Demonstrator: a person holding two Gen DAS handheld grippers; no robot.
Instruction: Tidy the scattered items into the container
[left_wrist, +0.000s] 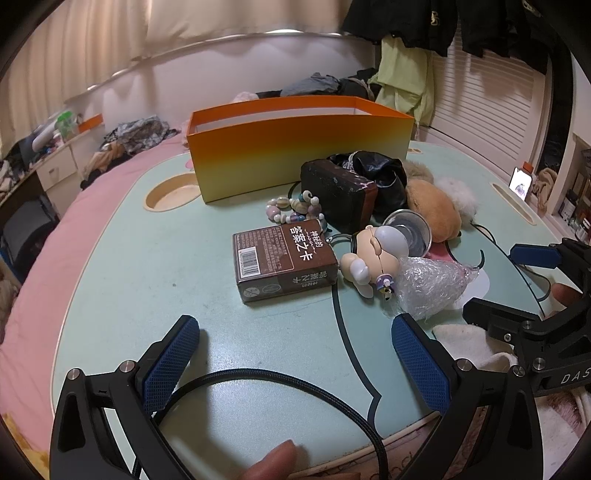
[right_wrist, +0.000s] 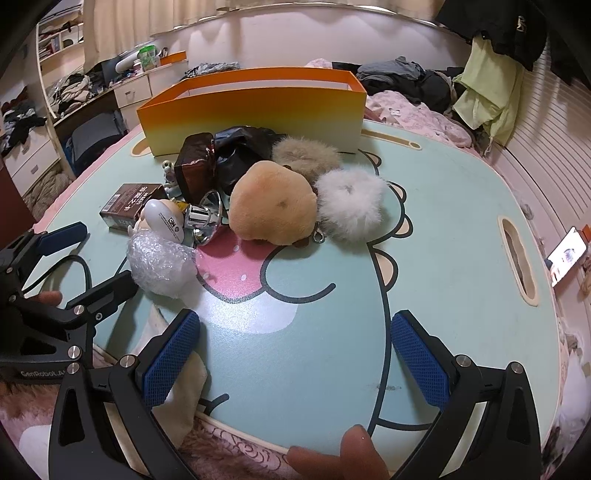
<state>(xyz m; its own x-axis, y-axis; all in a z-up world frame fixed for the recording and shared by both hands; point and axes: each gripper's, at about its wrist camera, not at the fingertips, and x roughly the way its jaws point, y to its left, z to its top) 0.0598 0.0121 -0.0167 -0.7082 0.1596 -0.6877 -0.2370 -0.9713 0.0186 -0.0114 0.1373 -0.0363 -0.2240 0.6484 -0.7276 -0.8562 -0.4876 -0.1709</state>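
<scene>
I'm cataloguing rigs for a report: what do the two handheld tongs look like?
Both the left tongs and right tongs have black angular frames with silver bolt heads and two fingers faced with blue cross-hatched pads. A black braided cable loops under the left one. White lettering marks their bodies.

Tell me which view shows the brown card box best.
The left wrist view. There the brown card box lies unobstructed ahead of the open left gripper, with its top print and barcode showing. In the right wrist view it sits far left, small, partly hidden behind the figurine.
</scene>
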